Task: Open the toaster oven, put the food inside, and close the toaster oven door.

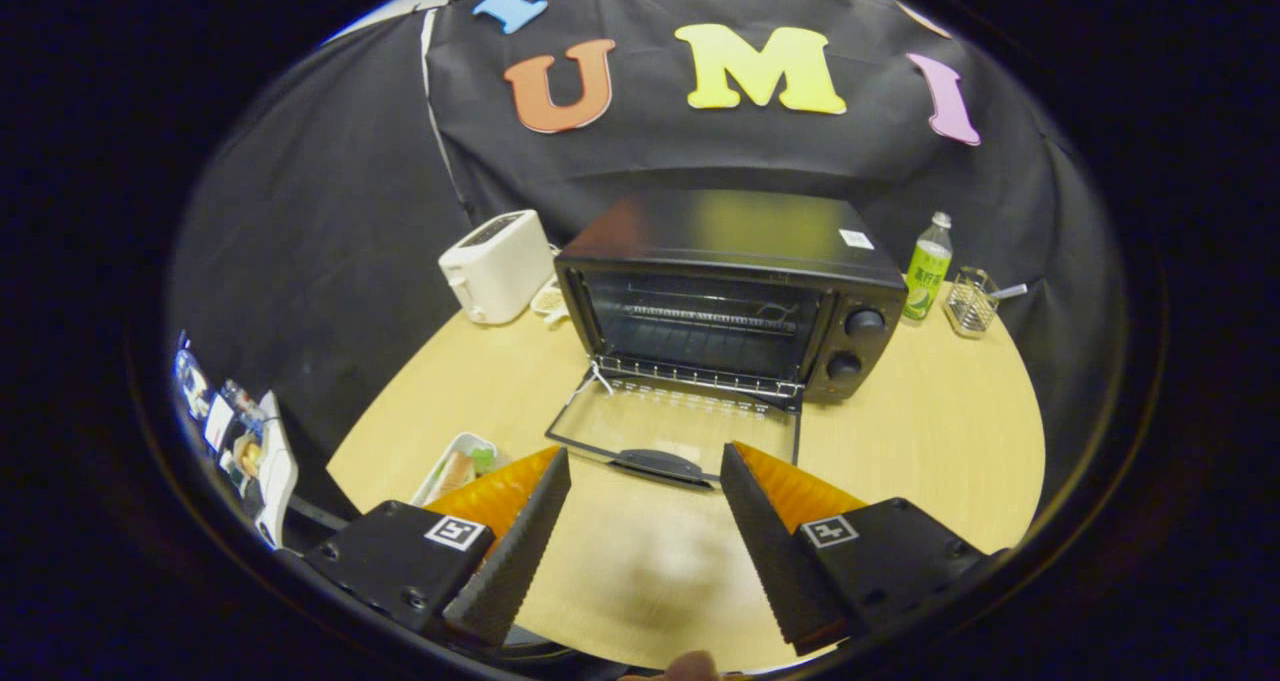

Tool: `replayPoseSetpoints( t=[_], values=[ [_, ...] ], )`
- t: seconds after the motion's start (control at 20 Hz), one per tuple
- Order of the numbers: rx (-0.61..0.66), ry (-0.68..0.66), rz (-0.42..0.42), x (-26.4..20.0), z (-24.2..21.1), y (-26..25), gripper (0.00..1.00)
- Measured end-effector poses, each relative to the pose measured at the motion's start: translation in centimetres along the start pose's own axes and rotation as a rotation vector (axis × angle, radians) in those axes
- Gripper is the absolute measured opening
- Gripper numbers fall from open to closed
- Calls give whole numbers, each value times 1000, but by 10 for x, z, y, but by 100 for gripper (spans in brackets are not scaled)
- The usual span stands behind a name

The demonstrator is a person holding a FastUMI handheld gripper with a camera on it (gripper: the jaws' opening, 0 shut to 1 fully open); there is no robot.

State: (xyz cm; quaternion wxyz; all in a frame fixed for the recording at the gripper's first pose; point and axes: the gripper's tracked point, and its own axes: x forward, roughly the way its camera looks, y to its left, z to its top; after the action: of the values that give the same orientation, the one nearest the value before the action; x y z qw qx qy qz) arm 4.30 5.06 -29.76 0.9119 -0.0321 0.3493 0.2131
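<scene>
The toaster oven stands toward the table's far edge, its door dropped flat for loading. The gripper, fingers spread wide and empty, hovers before it; the food tray waits at the near-left edge.

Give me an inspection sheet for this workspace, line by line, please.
Surface: round wooden table, bare between the fingers.
Job's things: toaster oven, door folded down open, rack inside bare; food tray beside the left finger, not yet loaded.
Clutter: white toaster, green bottle, wire holder, small dish.
Grippers: hand-held gripper open, holding nothing, just short of the door handle.
Cables: nothing seen.
Surroundings: black cloth wall; shelf of items off the table.
</scene>
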Motion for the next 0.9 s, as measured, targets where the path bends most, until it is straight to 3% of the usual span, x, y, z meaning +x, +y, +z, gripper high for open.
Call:
replayPoseSetpoints(
  t=[0.35,0.7,0.9],
  values=[
    [70,79,204,-21,-1,55,99],
    [266,302,407,25,-55,131,100],
    [427,421,439,57,-83,154,100]
  ],
)
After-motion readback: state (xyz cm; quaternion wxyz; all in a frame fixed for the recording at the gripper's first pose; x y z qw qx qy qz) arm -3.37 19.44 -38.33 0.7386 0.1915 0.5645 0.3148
